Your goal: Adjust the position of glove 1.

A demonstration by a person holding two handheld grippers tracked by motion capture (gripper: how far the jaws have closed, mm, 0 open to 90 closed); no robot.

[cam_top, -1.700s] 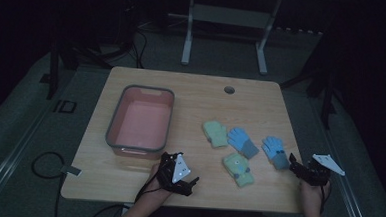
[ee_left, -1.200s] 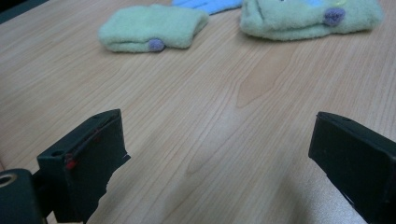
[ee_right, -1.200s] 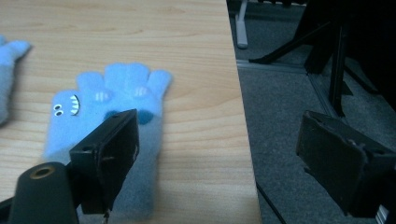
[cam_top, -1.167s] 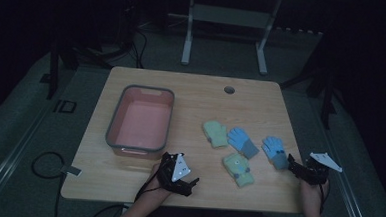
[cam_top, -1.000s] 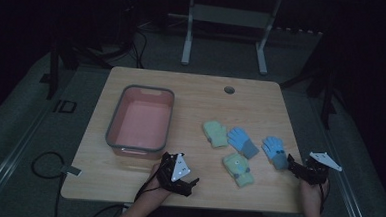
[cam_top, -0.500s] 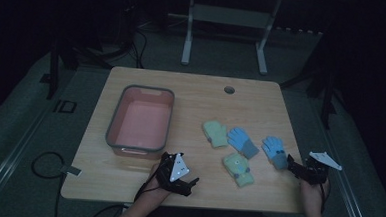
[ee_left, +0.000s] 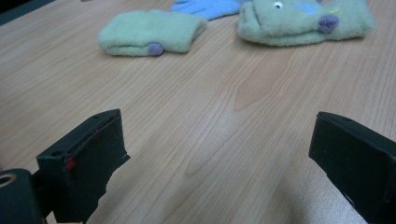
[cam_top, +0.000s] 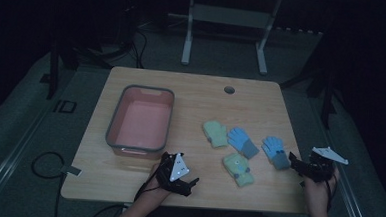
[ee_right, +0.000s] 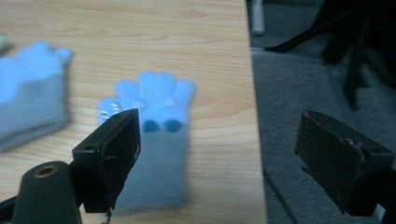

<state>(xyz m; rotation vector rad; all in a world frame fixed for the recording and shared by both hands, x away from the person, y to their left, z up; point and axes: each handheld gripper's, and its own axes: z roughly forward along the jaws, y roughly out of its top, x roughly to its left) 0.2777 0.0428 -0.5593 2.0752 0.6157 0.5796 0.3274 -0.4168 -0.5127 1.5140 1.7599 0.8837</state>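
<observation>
High view, item list as we read it: four small gloves on the wooden bench (cam_top: 192,93), right of a pink bin (cam_top: 141,117) that looks empty. Two pale green gloves (cam_top: 214,133) (cam_top: 238,168), two blue.

Item in hand, by our judgement: the blue glove (cam_top: 275,152) nearest the bench's right edge. It lies flat, fingers pointing away from us, grey cuff toward the right claw (cam_top: 298,165), which hangs just beside the cuff with its jaws wide apart and nothing between them. Right gripper view: same glove (ee_right: 156,140) partly behind one jaw, blurred.

Left claw (cam_top: 179,180): jaws spread, empty, low over bare wood near the bench's front edge, a green glove (ee_left: 154,33) well ahead of it.

Handling, as we judge it: knitted, soft, light, limp; no risk of breakage. It will droop and fold when lifted. Best taken at the thicker cuff, pinching both layers.
</observation>
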